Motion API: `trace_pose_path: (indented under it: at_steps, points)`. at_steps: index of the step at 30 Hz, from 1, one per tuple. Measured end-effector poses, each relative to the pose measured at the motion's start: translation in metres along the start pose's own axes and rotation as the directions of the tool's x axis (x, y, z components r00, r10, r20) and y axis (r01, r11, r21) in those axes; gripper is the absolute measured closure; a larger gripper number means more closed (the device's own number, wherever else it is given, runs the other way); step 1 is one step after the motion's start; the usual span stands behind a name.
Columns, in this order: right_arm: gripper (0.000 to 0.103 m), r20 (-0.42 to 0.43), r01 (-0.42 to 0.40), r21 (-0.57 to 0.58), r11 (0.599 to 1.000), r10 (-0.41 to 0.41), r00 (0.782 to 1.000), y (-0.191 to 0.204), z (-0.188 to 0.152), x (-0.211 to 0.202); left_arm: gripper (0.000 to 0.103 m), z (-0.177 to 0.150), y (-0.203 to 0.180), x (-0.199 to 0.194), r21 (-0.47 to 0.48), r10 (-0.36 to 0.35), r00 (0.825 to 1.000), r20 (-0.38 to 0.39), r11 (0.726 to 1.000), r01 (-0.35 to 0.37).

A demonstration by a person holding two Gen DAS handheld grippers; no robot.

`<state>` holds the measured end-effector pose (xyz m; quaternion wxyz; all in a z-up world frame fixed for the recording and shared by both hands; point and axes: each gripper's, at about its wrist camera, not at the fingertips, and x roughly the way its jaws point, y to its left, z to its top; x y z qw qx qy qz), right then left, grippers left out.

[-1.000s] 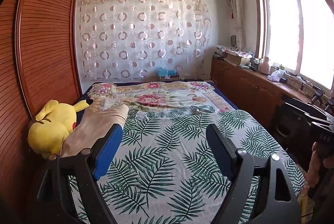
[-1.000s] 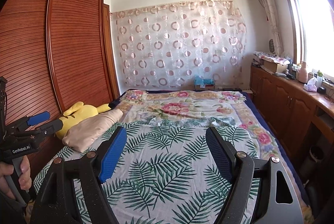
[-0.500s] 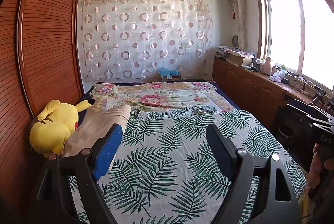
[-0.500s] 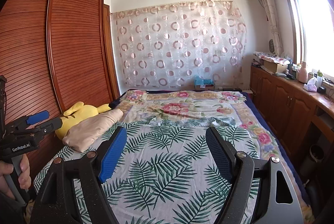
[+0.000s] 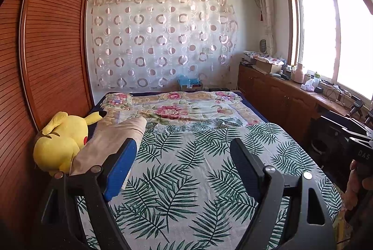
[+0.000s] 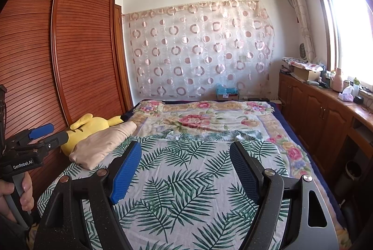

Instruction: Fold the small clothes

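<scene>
A beige folded cloth (image 5: 112, 140) lies at the left edge of the bed (image 5: 193, 156), which is covered by a palm-leaf sheet; it also shows in the right wrist view (image 6: 102, 142). My left gripper (image 5: 184, 156) is open and empty, held above the near part of the bed. My right gripper (image 6: 185, 156) is open and empty, also above the near part of the bed. The left gripper shows from the side at the left edge of the right wrist view (image 6: 44, 133). No small garment shows on the sheet.
A yellow plush toy (image 5: 60, 142) sits beside the beige cloth against the wooden wardrobe (image 5: 46, 52). A floral blanket (image 5: 181, 107) covers the far half of the bed. A wooden cabinet (image 5: 279, 96) with clutter runs along the right under the window.
The left wrist view has shifted slightly to the left across the frames. Both grippers stay open and empty.
</scene>
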<state>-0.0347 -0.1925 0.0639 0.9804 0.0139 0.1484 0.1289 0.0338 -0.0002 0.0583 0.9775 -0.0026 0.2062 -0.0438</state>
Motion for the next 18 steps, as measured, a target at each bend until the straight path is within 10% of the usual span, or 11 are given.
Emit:
trace_pose_path:
  at_steps: [18]
  points:
    - [0.023, 0.001, 0.000, -0.002, 1.000, 0.000, 1.000, -0.0004, -0.0003, 0.0007, 0.020, 0.0002, 0.0013, -0.0002, 0.001, 0.000, 1.000, 0.001, 1.000, 0.000]
